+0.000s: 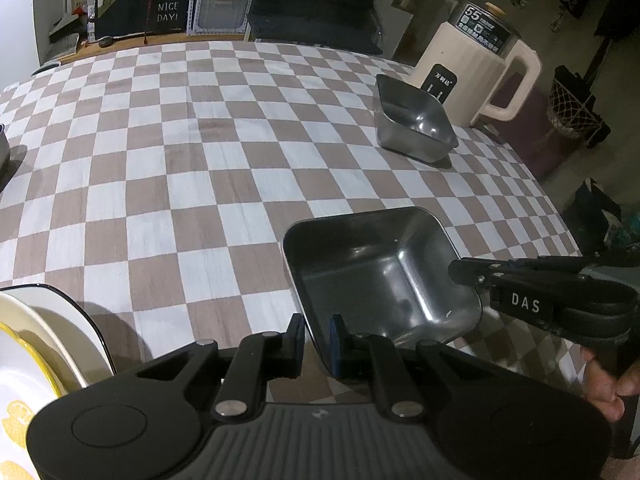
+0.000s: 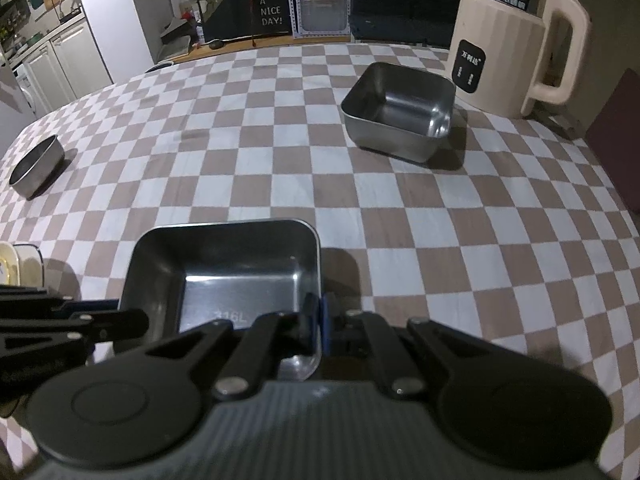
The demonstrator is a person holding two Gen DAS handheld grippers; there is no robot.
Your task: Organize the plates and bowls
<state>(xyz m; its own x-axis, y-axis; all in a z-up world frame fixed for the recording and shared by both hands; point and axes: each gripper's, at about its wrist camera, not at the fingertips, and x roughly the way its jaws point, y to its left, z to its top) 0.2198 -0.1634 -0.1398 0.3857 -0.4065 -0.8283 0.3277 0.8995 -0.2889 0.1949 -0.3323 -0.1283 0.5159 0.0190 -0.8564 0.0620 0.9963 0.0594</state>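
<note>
Steel tray (image 2: 224, 268) stamped 316L, both claws clamped on its rim, kettle (image 2: 508, 48) marked 55

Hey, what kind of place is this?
Probably a home kitchen or dining area: a checkered tablecloth, a cream electric kettle, and white cabinets at the back.

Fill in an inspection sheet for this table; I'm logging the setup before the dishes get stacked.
Surface: checkered tablecloth, flat.
Job's things: near steel tray gripped at both sides; second steel tray by the kettle; round steel bowl far left; white plates at left edge.
Clutter: cream kettle.
Grippers: left tongs and right tongs each shut on the near tray's wall.
Cables: nothing seen.
Surroundings: poster, cabinets.
</note>
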